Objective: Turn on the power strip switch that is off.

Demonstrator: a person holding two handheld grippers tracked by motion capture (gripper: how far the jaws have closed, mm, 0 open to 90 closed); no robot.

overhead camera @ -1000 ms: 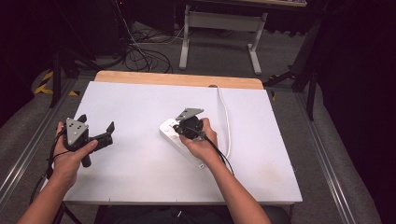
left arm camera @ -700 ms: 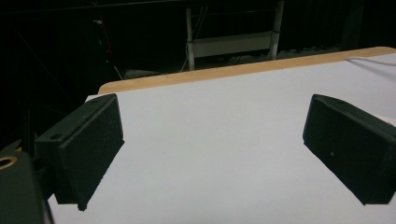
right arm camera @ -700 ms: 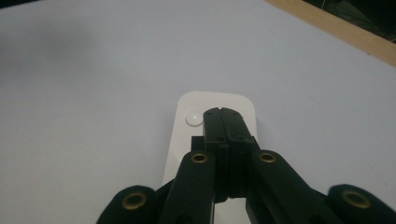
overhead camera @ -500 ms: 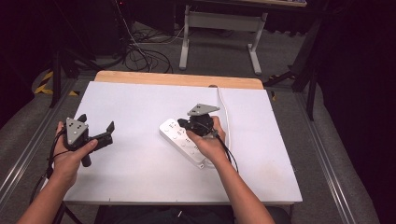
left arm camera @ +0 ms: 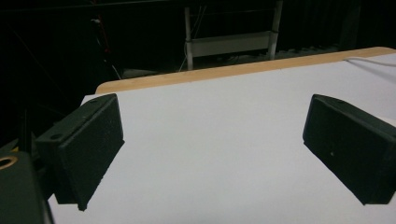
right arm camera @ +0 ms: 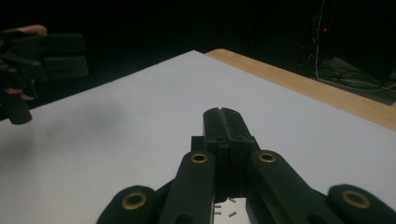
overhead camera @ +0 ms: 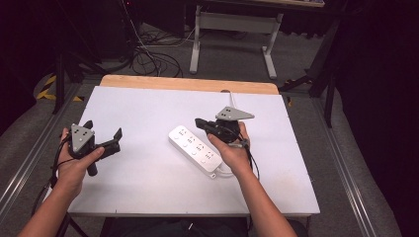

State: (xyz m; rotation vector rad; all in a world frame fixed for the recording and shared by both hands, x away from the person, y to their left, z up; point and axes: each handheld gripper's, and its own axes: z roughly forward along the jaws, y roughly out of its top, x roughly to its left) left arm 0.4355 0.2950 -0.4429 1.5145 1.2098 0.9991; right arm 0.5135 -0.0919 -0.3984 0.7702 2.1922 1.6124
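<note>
From the high view, a white plastic power strip (overhead camera: 194,148) lies slantwise near the middle of the white table (overhead camera: 148,187), its white cord (overhead camera: 232,98) running to the far edge. The right gripper (overhead camera: 200,123) hovers just above the strip's far end, jaws pressed together, empty. The left gripper (overhead camera: 104,134) sits at the left, well apart, jaws wide.

In the left gripper view its black pads (left arm camera: 88,149) stand wide apart over bare table.

In the right gripper view the jaws meet, gripping nothing.

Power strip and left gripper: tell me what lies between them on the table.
Nothing: in the high view, bare white table separates the left gripper from the power strip.
</note>
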